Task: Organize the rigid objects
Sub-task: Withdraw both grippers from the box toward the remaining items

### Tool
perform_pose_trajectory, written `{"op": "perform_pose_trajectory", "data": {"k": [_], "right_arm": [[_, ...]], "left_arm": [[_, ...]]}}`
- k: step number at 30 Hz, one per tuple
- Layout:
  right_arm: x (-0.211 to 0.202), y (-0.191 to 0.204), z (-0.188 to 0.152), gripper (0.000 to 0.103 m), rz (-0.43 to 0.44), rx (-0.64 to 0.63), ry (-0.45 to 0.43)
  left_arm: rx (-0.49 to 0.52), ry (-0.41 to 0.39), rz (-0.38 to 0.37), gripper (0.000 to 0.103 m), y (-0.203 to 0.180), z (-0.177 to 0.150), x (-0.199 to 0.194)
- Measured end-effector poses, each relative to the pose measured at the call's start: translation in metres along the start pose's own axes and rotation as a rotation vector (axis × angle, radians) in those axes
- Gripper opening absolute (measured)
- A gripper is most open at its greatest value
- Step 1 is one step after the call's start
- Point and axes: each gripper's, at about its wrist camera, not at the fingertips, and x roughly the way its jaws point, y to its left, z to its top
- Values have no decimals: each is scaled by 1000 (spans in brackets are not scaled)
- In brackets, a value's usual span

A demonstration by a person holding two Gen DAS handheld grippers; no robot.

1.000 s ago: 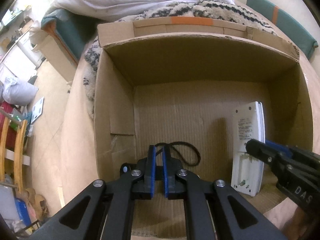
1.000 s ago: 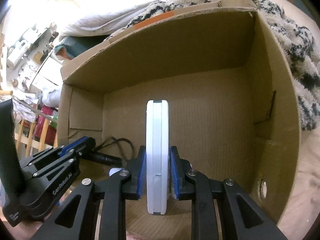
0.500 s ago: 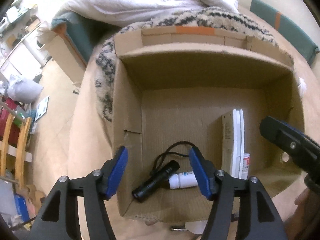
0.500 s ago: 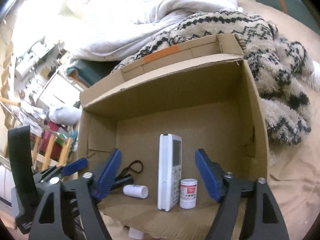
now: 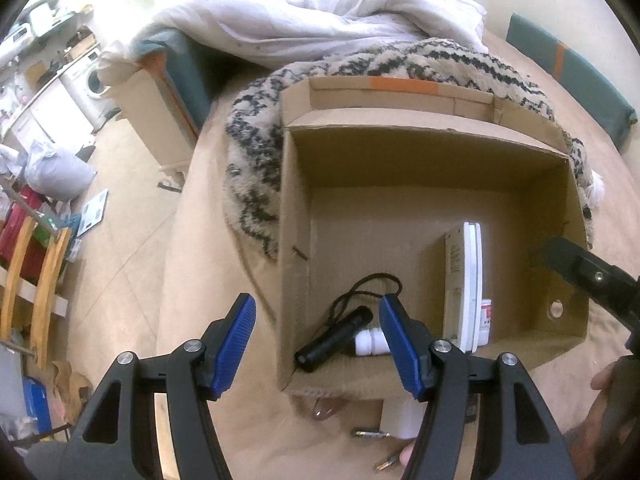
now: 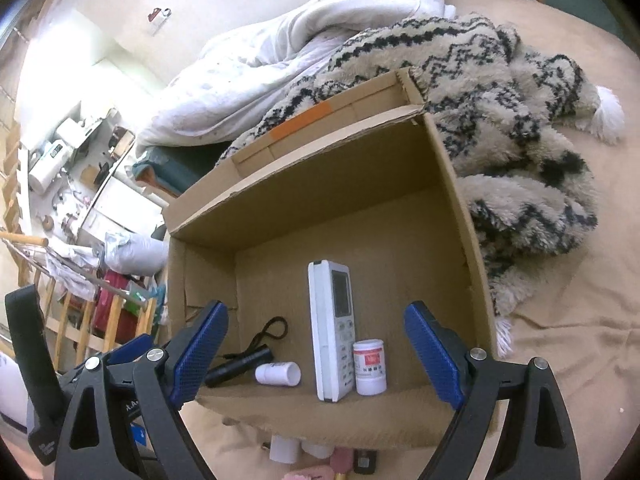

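Cardboard box (image 6: pixel 448 216) on the bed now holds four things along its near wall — a black flashlight (image 6: pixel 240 366) with its cord, a small white bottle (image 6: pixel 278 373) on its side, a white remote (image 6: pixel 334 324) and a red-labelled pill bottle (image 6: pixel 370 366) standing just beside it. A second ago the right hand-held gripper (image 6: pixel 316 354) was clamped on the remote and the left hand-held gripper (image 5: pixel 316 344) on the flashlight; both have just been opening and have pulled up and back. So two placements look finished.

Now the right jaws stand wide and the left about half open, with nothing between either pair and no pad touching anything. More small items (image 6: pixel 320 454) lie on the bed just outside the near wall, probably next to be packed.
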Motion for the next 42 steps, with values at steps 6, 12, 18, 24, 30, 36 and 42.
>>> {"op": "perform_pose_trajectory", "data": {"k": [6,12,18,24,30,36,42], "right_arm": [[-16,4,-8,95,-15,-34,-10],[-25,7,-27,95,-3,-44,17],[-32,15,-48,95,16,-75,51],[-35,14,-71,95,-3,-56,97],[-25,2,-83,95,-63,-7,148],[-11,-3,-85,95,-102,11,192],[-5,-6,-85,95,-112,24,208]], "left_arm": [[-22,-9,7,61,14,-13,-13],[-50,-7,12,61,30,-32,-21],[-71,33,-3,61,41,-56,-15],[-123,80,-19,61,52,-77,-3],[-184,109,-40,61,63,-84,5],[-221,149,-63,61,68,-85,14],[-215,190,-85,61,57,-81,28]]}}
